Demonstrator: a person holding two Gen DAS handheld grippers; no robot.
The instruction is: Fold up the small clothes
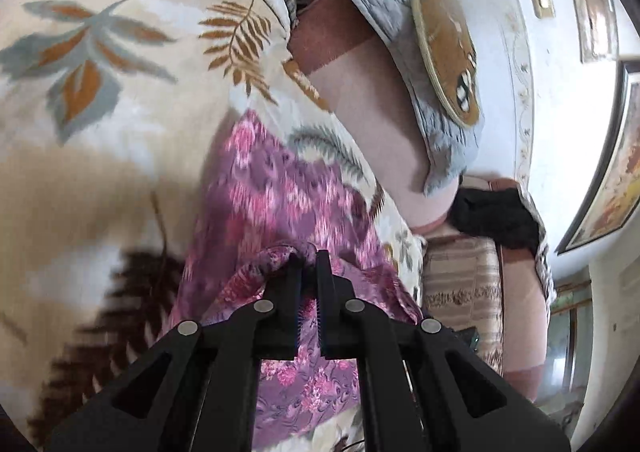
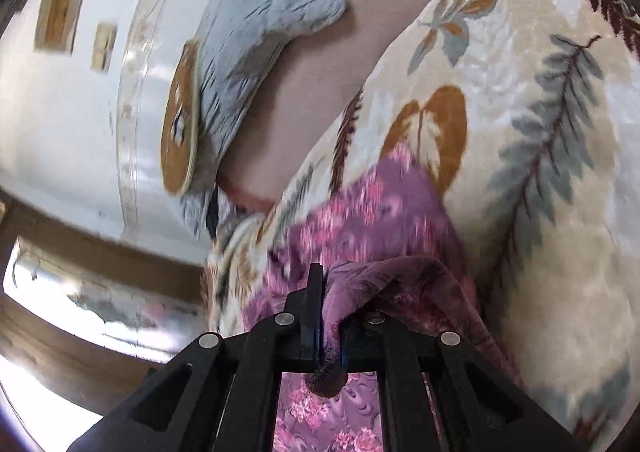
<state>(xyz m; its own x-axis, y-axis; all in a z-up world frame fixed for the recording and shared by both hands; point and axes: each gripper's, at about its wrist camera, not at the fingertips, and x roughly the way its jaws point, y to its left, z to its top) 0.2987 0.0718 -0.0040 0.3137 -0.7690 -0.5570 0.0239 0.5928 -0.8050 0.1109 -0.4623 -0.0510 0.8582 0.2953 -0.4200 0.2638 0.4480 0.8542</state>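
Over the leaf-print blanket (image 1: 100, 64), your left gripper (image 1: 309, 258) and right gripper (image 2: 334, 272) each pinch the purple floral garment (image 1: 280, 188); carry both corners level, keeping the edge taut.

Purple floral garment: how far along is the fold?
Done: both grippers have a hold. The left gripper and right gripper are each shut on an edge of the purple floral garment, which trails over the leaf-print blanket. In hand: carrying the pinched edges, both views motion-blurred. Left: laying the fold down; no finished crease shows yet.
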